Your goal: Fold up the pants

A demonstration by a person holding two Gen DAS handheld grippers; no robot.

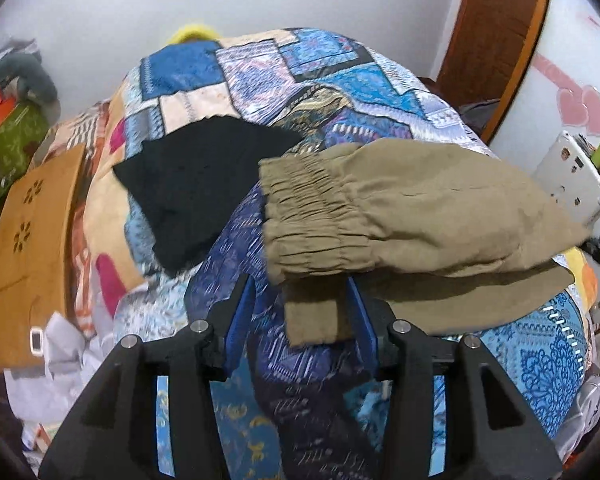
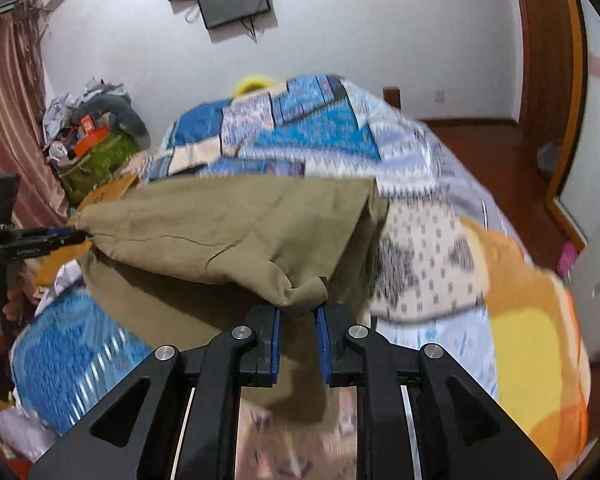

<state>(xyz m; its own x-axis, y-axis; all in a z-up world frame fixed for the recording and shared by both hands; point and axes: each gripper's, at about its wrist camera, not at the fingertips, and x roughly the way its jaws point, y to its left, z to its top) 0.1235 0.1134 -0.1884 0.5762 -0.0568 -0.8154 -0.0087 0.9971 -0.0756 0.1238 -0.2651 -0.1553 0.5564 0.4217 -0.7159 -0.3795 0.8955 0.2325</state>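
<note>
Khaki pants [image 1: 420, 208] lie doubled over on the patchwork bedcover [image 1: 300, 80], with the gathered elastic band to the left. My left gripper [image 1: 300, 300] is open. A flat khaki flap [image 1: 312, 320] hangs against its right pad, and bedcover shows between the flap and the left pad. In the right wrist view the pants [image 2: 220, 232] stretch leftward to the left gripper [image 2: 66, 236] at their far corner. My right gripper [image 2: 299, 312] stands slightly open, and a bunched khaki fold [image 2: 300, 292] sits at its fingertips.
A black garment [image 1: 196, 192] lies on the bed just left of the pants. An orange-brown board [image 1: 32, 248] leans at the bed's left side, and a green bag [image 1: 12, 148] sits behind it. A white box [image 1: 572, 184] stands at the right, near a wooden door [image 1: 496, 40].
</note>
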